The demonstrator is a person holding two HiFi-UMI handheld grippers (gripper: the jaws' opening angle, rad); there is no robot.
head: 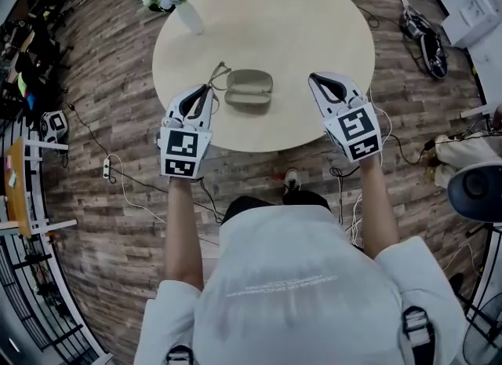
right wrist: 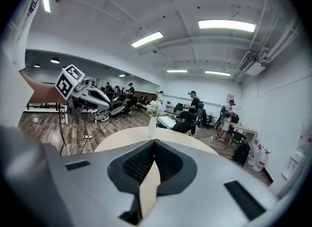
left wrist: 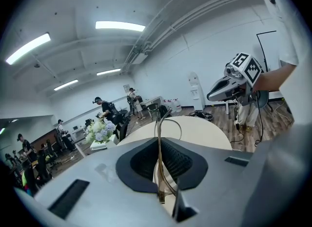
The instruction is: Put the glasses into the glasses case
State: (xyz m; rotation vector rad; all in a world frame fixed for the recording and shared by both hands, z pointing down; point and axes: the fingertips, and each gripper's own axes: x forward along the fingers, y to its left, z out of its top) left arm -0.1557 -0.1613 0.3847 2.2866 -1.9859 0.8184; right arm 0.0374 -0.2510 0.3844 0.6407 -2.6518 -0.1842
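Round table (head: 314, 26) has loads of bare top past the middle; the only other thing on it is a flower vase (head: 188, 16) way over at the far-left rim. The glasses case (head: 249, 89) sits near the near edge and seems to lie open. The 2 grippers hang over that near rim, 1 on each side of the case. The left gripper (head: 202, 96) has its jaws clamped on the glasses (left wrist: 159, 157), a thin metal frame that pokes out past the tips, just beside the case's left end. The right gripper (head: 318, 82) is well apart from the case, jaws pressed together on nothing. The lenses are hard to make out, and I can't tell if the frame touches the case or table.
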